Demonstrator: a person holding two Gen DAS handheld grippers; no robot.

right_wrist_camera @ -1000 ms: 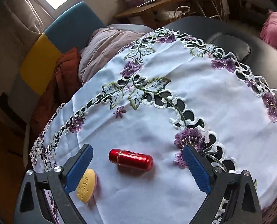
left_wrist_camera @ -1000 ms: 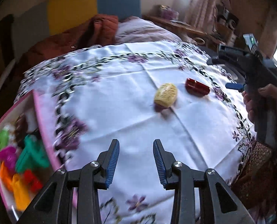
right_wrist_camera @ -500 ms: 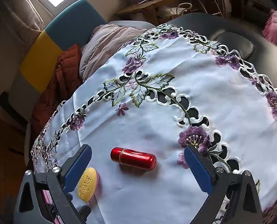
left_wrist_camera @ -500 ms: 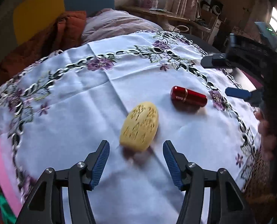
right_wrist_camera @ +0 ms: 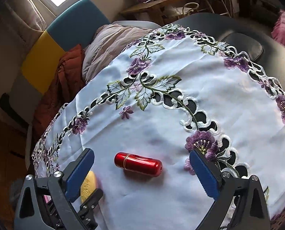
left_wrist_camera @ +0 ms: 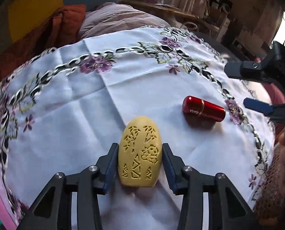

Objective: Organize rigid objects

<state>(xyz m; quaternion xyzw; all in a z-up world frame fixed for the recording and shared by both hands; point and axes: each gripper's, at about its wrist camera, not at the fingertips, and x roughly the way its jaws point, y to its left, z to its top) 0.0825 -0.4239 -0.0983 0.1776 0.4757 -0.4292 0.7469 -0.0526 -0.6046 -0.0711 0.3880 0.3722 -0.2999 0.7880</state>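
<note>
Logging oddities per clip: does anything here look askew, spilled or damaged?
Nothing stands out. The yellow carved egg sits intact between the left claw fingers, and the red tube lies whole on the tablecloth, between the open right claw fingers.

black tool (left_wrist_camera: pixel 140 164) frame, blue pads, silver screws

Yellow carved egg (right_wrist_camera: pixel 87 186) half behind gripper finger
</note>
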